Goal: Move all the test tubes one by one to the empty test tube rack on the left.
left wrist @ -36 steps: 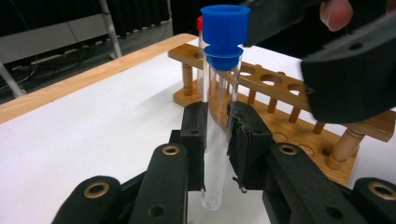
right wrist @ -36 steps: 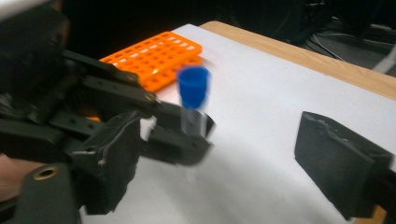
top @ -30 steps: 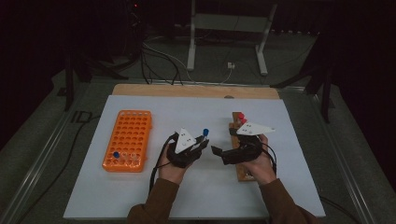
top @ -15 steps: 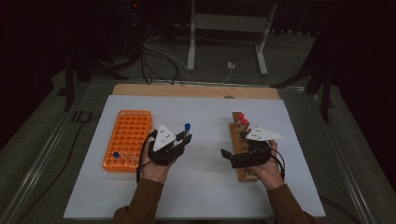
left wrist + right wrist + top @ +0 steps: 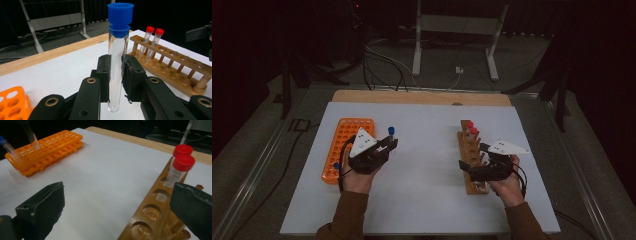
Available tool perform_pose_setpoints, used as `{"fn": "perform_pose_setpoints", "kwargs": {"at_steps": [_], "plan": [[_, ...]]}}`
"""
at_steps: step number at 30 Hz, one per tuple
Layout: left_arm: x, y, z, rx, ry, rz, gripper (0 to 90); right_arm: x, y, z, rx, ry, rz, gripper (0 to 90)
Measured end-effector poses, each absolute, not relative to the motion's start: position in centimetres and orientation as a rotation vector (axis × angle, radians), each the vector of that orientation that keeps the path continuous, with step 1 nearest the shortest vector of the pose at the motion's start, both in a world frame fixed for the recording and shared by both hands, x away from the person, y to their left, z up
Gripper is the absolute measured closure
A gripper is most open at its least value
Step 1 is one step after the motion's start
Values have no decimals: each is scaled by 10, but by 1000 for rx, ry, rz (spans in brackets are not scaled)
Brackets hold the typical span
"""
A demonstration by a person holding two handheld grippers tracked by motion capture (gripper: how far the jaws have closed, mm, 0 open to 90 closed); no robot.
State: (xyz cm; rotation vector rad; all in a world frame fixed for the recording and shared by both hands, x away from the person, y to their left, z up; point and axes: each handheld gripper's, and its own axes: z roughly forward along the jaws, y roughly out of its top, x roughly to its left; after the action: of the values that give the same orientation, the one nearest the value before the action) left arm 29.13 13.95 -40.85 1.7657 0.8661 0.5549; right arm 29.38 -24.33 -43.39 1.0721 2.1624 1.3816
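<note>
Left gripper, just right of the orange rack, clamps a clear blue-capped tube at mid-length; the tube's long axis stands upright, cap uppermost. Right gripper gapes wide and empty over the near end of the wooden rack, well apart from the orange rack. Two red-capped tubes stand in the wooden rack; the orange rack appears to carry one blue-capped tube.

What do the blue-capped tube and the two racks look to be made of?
Blue-capped tube: clear, glossy glass or plastic, see-through with highlights. Right rack: varnished wood, visible grain and dowel posts. Orange rack: moulded plastic, uniform bright colour with a slight sheen.
</note>
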Motion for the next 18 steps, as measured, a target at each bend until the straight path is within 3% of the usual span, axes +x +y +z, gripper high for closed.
{"fn": "perform_pose_setpoints", "kwargs": {"at_steps": [18], "plan": [[284,217,-404,1711,976,700,769,292,-252,-434,1101,2114,1373,0]]}}
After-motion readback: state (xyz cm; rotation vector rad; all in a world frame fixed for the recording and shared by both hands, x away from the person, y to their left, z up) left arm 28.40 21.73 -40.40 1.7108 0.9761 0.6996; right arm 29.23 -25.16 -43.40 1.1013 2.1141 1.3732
